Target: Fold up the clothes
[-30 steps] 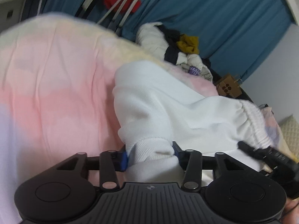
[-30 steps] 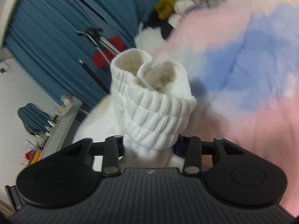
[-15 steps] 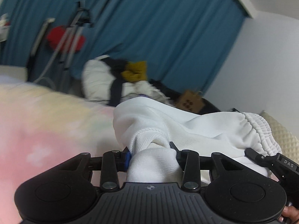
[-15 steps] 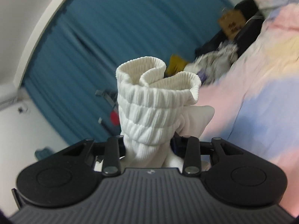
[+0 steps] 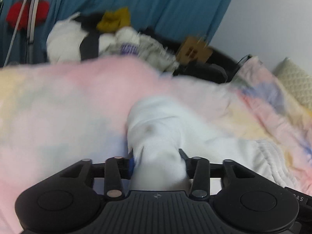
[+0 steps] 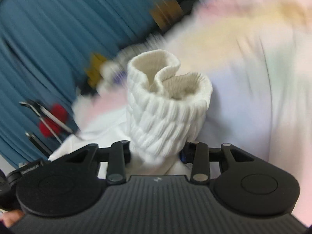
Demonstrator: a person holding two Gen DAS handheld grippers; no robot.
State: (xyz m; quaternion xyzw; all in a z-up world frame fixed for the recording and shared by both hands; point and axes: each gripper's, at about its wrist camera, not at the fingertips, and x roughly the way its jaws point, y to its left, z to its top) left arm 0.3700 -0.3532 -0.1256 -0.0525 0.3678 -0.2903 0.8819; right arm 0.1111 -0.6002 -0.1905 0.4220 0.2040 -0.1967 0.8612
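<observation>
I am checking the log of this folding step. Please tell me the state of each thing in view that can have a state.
left gripper: shut on the white garment.
right gripper: shut on the ribbed waistband.
white garment: bunched, not yet folded flat, trailing over the pastel blanket.
ribbed waistband: gathered and curled, standing up between the jaws.
pastel blanket: spread out, rumpled.
blue curtain: drawn shut.

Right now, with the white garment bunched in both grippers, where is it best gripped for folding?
Probably at its ends, as it is held now. The right gripper pinches the white garment just below its ribbed waistband, which is thick and stands up firmly; the left gripper clamps the thinner opposite end. Gripped at both ends, the cloth could be stretched flat over the pastel blanket.
</observation>
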